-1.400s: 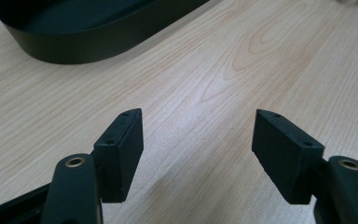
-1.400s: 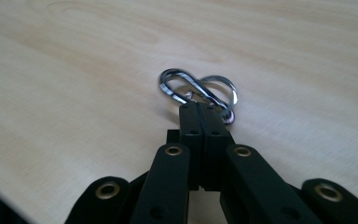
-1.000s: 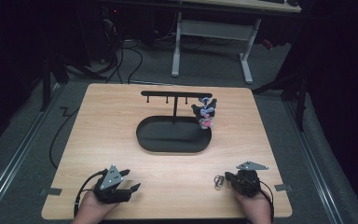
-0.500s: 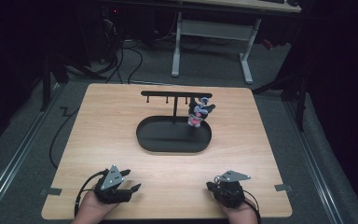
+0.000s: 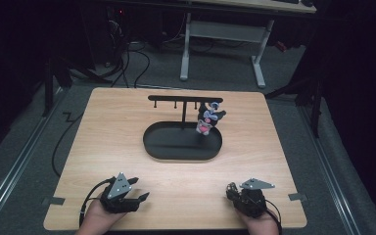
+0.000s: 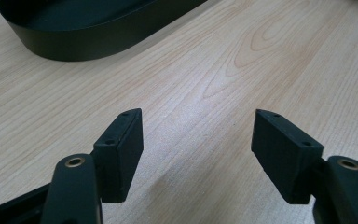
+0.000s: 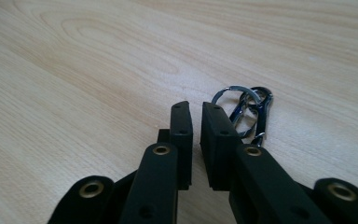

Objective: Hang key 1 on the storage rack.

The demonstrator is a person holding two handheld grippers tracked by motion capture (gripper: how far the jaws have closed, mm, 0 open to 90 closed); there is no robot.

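while our right gripper (image 7: 195, 112) has just been easing its jaws to a narrow slit with nothing between them, the key ring (image 7: 243, 112) lies just beside the right jaw, not yet hung on the stand (image 5: 183, 100). left gripper (image 6: 198, 135) rests low, wide open, empty.

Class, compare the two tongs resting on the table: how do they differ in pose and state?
The left tongs stand wide open over bare wood; the right tongs are nearly closed, having just been opening slightly, nothing between them. A key ring lies beside the right tongs, none by the left. Both are black, hand-held, near the table's front edge.
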